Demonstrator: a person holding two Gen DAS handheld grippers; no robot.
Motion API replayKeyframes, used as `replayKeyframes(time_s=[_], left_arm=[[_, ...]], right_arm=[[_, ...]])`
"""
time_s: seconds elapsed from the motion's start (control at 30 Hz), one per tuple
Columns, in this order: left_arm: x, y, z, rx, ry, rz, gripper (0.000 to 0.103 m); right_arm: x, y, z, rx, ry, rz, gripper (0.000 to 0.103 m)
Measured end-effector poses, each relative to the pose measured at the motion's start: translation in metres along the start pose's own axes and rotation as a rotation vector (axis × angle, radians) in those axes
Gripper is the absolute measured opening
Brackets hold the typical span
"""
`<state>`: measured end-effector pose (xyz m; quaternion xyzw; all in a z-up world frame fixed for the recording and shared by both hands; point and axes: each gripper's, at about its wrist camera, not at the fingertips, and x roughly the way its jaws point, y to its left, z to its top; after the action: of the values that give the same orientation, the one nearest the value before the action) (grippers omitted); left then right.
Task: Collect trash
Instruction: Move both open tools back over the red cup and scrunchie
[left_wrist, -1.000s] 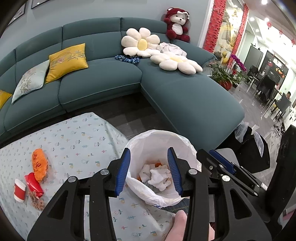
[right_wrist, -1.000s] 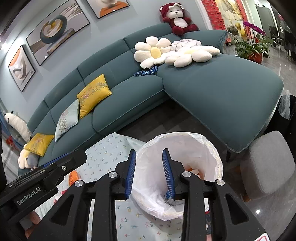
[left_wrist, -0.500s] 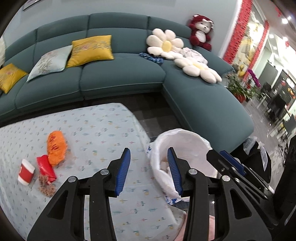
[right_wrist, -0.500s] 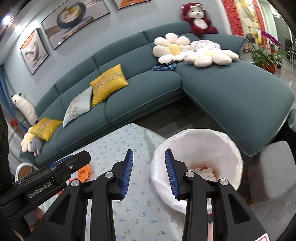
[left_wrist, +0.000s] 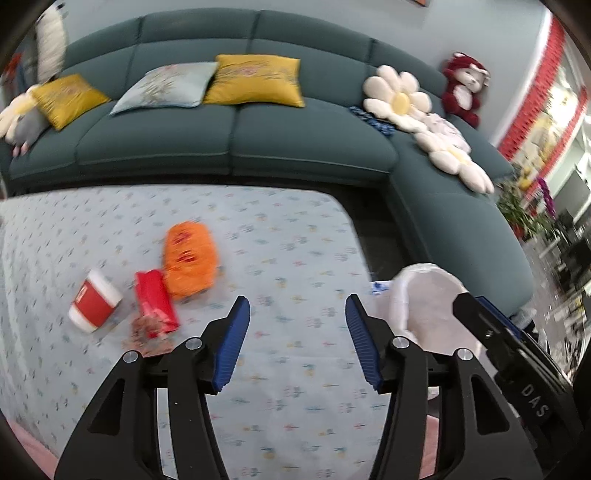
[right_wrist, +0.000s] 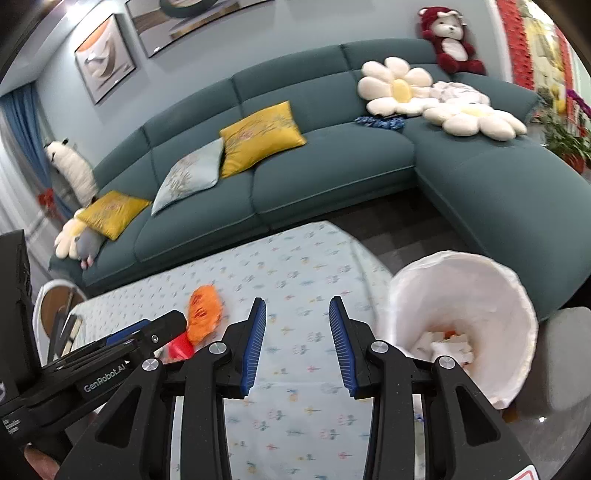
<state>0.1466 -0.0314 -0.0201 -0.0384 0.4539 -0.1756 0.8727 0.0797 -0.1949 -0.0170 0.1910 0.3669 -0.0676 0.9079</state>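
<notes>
Left wrist view: left gripper (left_wrist: 297, 314) is hovering over the table (left_wrist: 288, 236) w/ jaws apart, gripping nothing. Orange bag (left_wrist: 190, 260), red wrapper (left_wrist: 155, 302) & red cup (left_wrist: 95, 305) are lying at approx 10 o'clock from the tips, w/ crumbs (left_wrist: 142, 338) beside the wrapper. Trash bin (left_wrist: 430, 299) is sitting at 3 o'clock, off the table edge.

Right wrist view: right gripper (right_wrist: 297, 323) is also hanging w/ jaws apart, empty. Bin (right_wrist: 476, 291) is at 3 o'clock, w/ scraps inside; orange bag (right_wrist: 205, 310) at 9 o'clock.

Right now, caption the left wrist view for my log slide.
Open left gripper over the patterned tablecloth, facing orange bag, red wrapper and red cup; lined bin at right.
</notes>
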Motion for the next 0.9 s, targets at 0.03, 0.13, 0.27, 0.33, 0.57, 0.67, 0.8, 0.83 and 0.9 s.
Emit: replayKeyframes(time_s=[0.03,0.13,0.27,0.33,0.57,0.67,0.8,0.83,0.9], left_arm=[[0.000,0.009,-0.001,-0.014,0.003,0.008,0.052],[0.003,0.039,-0.006,-0.058,0.018,0.040,0.052],[0.005,0.080,-0.015,-0.118,0.036,0.081,0.052],[0.007,0.102,-0.020,-0.145,0.046,0.100,0.053],[0.012,0.167,-0.034,-0.156,0.071,0.167,0.069],[0.016,0.185,-0.036,-0.121,0.077,0.184,0.079],[0.029,0.210,-0.036,-0.029,0.100,0.209,0.083],[0.033,0.214,-0.036,-0.016,0.107,0.207,0.084],[0.041,0.226,-0.033,0.007,0.122,0.198,0.086]], right_arm=[[0.003,0.006,-0.002,-0.009,0.008,0.006,0.035],[0.015,0.027,-0.009,-0.040,0.037,0.025,0.035],[0.034,0.060,-0.022,-0.091,0.085,0.055,0.035],[0.043,0.076,-0.029,-0.114,0.110,0.070,0.035],[0.077,0.123,-0.061,-0.178,0.209,0.114,0.035],[0.094,0.139,-0.074,-0.201,0.255,0.125,0.035],[0.118,0.154,-0.088,-0.223,0.306,0.128,0.040],[0.126,0.159,-0.092,-0.223,0.324,0.133,0.040],[0.139,0.166,-0.099,-0.225,0.350,0.136,0.040]])
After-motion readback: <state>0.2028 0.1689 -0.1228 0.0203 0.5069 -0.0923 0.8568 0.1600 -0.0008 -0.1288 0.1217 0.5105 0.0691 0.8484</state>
